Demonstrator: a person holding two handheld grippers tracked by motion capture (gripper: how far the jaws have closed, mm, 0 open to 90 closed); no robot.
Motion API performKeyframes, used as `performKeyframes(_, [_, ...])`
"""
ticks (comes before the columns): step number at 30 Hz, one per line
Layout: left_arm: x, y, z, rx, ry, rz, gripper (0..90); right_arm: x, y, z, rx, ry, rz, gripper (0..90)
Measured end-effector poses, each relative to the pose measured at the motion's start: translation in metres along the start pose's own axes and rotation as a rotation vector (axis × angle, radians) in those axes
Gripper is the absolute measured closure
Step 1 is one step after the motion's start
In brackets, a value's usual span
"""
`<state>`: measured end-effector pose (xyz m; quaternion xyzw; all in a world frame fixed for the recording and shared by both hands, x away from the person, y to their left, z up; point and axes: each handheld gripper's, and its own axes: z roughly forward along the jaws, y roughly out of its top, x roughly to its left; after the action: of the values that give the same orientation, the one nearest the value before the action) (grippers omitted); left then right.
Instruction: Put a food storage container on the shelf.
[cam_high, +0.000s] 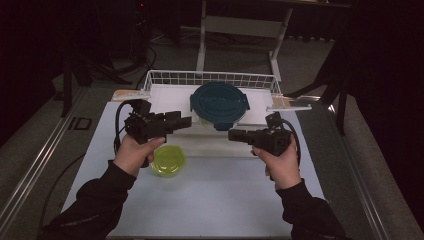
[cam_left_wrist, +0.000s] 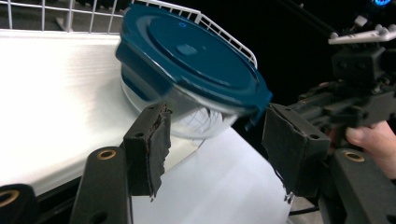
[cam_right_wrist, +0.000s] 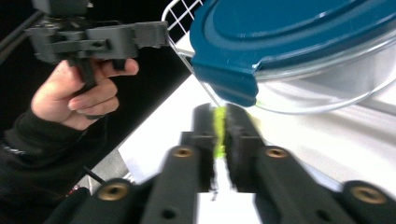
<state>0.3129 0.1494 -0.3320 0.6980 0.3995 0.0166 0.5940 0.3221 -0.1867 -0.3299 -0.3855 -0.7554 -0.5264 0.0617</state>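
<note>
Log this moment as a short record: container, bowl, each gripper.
container: clear tub with a blue lid, at the front of a white wire basket
bowl: small green bowl, on the table beside the left hand
left gripper: jaws apart, nothing between them, aimed at the tub
right gripper: jaws together, just below the lid's tab

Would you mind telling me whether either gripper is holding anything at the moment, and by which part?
Nothing is held. The left gripper stands open short of the blue-lidded container; the right gripper is shut with nothing between its jaws, just below the lid's tab.
</note>
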Motion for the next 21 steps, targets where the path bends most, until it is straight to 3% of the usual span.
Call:
performKeyframes(2, [-0.001,-0.007,-0.002,-0.002,-0.043,0.024,35.4,0.0,-0.002,0.005,0.014,0.005,-0.001,88.2])
performKeyframes(3, [-0.001,-0.01,-0.003,-0.009,-0.067,0.036,29.5,0.001,-0.002,0.007,0.018,-0.001,-0.003,89.2])
performKeyframes(5, [-0.002,-0.014,-0.004,-0.014,-0.065,0.038,26.6,0.001,-0.002,0.009,0.022,-0.002,-0.002,89.2])
performKeyframes(6, [-0.003,-0.02,-0.004,-0.019,-0.048,0.045,26.6,0.0,-0.002,0.011,0.023,-0.003,0.002,89.3])
performKeyframes(11, [-0.006,-0.033,-0.005,-0.031,0.001,0.082,3.0,-0.003,0.001,0.013,0.009,-0.025,0.009,89.4])
performKeyframes(12, [-0.009,-0.041,-0.005,-0.04,0.026,0.097,3.0,-0.004,0.002,0.013,0.004,-0.027,0.013,89.4])
performKeyframes(16, [-0.014,-0.053,-0.005,-0.044,0.052,0.137,0.0,-0.01,0.007,0.017,-0.002,-0.034,0.028,89.6])
performKeyframes(21, [-0.018,-0.062,-0.003,-0.04,0.054,0.166,0.0,-0.013,0.012,0.021,-0.002,-0.041,0.033,89.6])
